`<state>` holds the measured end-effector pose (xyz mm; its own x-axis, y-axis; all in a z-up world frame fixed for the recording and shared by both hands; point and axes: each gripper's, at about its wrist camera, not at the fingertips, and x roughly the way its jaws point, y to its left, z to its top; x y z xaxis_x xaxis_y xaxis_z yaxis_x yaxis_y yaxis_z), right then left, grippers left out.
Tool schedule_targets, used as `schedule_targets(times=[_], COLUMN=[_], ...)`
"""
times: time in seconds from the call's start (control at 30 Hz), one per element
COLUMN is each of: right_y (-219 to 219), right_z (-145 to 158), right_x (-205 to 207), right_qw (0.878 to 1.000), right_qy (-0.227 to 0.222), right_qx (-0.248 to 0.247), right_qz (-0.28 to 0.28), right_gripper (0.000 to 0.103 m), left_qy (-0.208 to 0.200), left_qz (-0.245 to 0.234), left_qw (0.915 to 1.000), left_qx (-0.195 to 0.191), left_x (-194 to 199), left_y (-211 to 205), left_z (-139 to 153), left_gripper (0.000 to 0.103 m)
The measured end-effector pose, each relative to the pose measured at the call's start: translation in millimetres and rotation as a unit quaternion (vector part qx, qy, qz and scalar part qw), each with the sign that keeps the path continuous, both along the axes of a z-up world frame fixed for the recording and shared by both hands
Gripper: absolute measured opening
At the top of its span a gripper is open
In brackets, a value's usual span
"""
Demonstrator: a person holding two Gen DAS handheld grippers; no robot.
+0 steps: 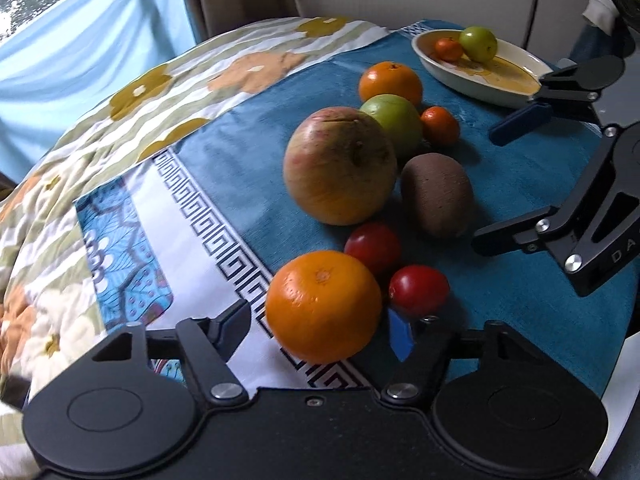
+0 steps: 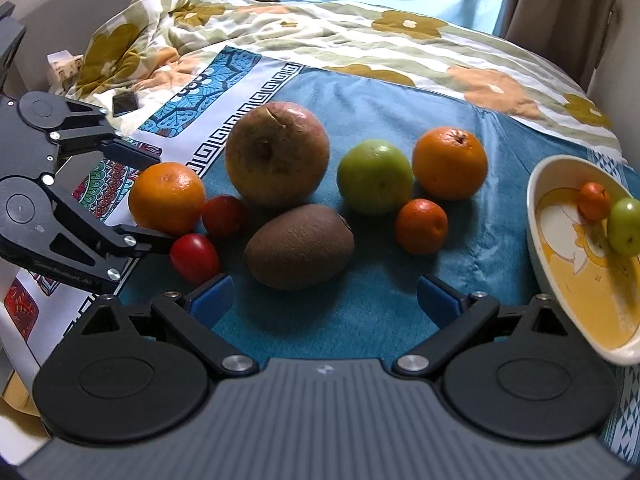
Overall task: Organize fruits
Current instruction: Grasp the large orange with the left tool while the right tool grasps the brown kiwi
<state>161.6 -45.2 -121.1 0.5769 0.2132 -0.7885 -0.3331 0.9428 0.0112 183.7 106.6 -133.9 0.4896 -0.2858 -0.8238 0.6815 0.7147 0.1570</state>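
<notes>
Fruits lie on a blue cloth (image 2: 360, 312). My left gripper (image 1: 320, 330) is open with its jaws on either side of a big orange (image 1: 323, 306), which also shows in the right wrist view (image 2: 167, 198). Two red tomatoes (image 1: 418, 290) (image 1: 373, 248) lie beside it. A large apple (image 2: 277, 154), a kiwi (image 2: 300, 246), a green fruit (image 2: 375, 176), a second orange (image 2: 449, 163) and a small mandarin (image 2: 421, 226) lie in the middle. My right gripper (image 2: 324, 300) is open and empty, just in front of the kiwi. An oval dish (image 2: 536, 216) holds a small mandarin (image 2: 595, 201) and a green fruit (image 2: 624, 226).
A flowered quilt (image 2: 360, 32) covers the bed behind the cloth. A phone (image 2: 125, 103) lies at the far left on the quilt. Curtains (image 2: 556, 4) and a window hang behind.
</notes>
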Motion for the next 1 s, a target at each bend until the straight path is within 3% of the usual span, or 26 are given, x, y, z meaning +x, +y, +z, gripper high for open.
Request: schedule_targets(times=[0.03, 0.23, 0.73, 1.0], right_y=[1, 6, 20, 21], right_z=[0, -3, -12, -14], right_x=[1, 6, 18, 25], right_qw=[1.0, 1.0, 0.999, 0.999], right_qy=[0.0, 0.001, 0.001, 0.001], right_qx=[-0.001, -0.004, -0.01, -0.008], right_qz=[0.002, 0.016, 0.049, 0.052], right_gripper=[0.103, 0.103, 0.103, 0.097], left_qy=[0.005, 0.003, 0.006, 0.005], left_qz=[-0.006, -0.012, 0.031, 0.067], left_qw=[1.0, 0.9999, 0.9995, 0.9975], left_qx=[-0.003, -0.004, -0.009, -0.024], left_x=[1, -2, -17, -26], left_y=[-1, 1, 14, 20], left_z=[-1, -1, 1, 7], left_gripper=[0.064, 0.064, 0.063, 0.063])
